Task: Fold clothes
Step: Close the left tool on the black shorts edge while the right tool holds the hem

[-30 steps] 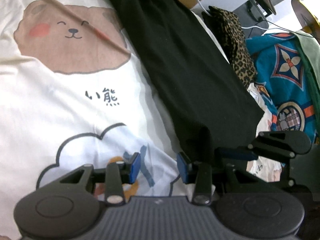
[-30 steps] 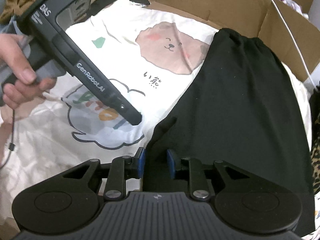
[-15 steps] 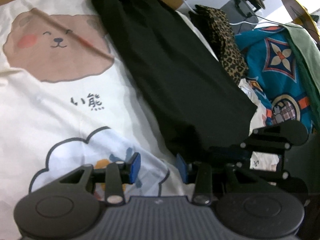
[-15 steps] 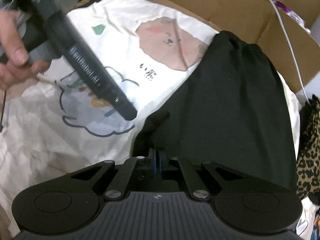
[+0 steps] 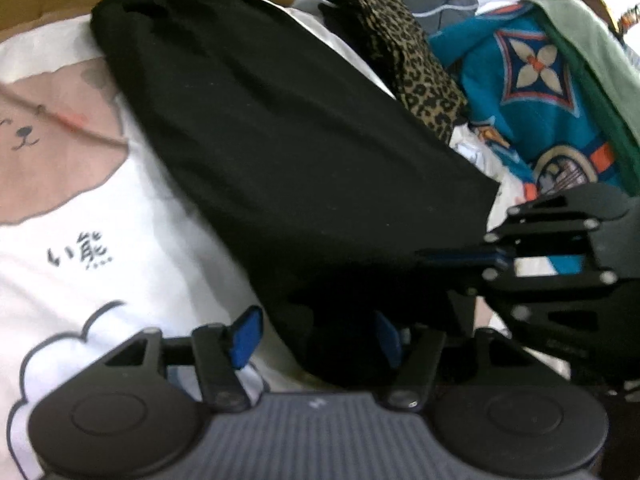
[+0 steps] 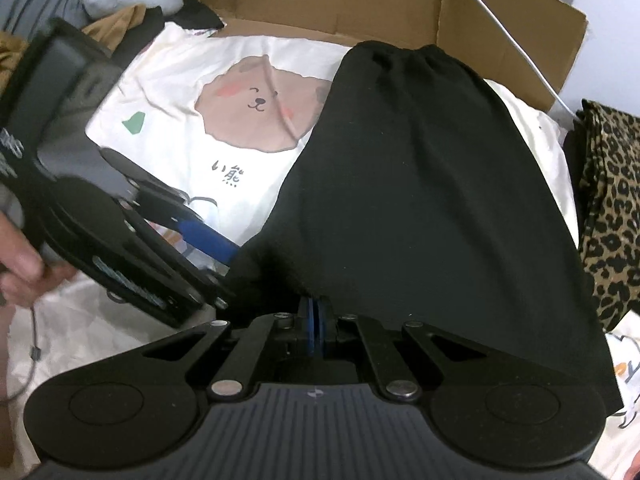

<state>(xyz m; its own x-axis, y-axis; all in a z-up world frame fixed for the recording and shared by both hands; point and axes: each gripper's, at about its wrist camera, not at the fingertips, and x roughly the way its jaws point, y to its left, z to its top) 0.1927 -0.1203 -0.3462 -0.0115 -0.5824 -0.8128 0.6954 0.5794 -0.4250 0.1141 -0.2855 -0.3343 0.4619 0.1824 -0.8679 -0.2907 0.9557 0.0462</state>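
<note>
Fingers: right gripper [image 6: 314, 325] clamped on long black knit garment [image 6: 420, 184] hem, left gripper [image 5: 316, 334] opening astride it beside; risk: one-sided lift skews the fold.

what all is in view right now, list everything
black garment: one, black, lying over the sheet, near hem in both tools' reach
bear sheet: one, cream with brown bear print, under the garment
cardboard box: one, brown, behind the sheet
leopard cloth: one, tan and black, right of the garment
patterned cloth: one, teal, far right
green cloth: one, green, over the teal one
left tool: jaws opening, garment corner between them
right tool: shut on the garment hem
hand: one, gripping the left tool
</note>
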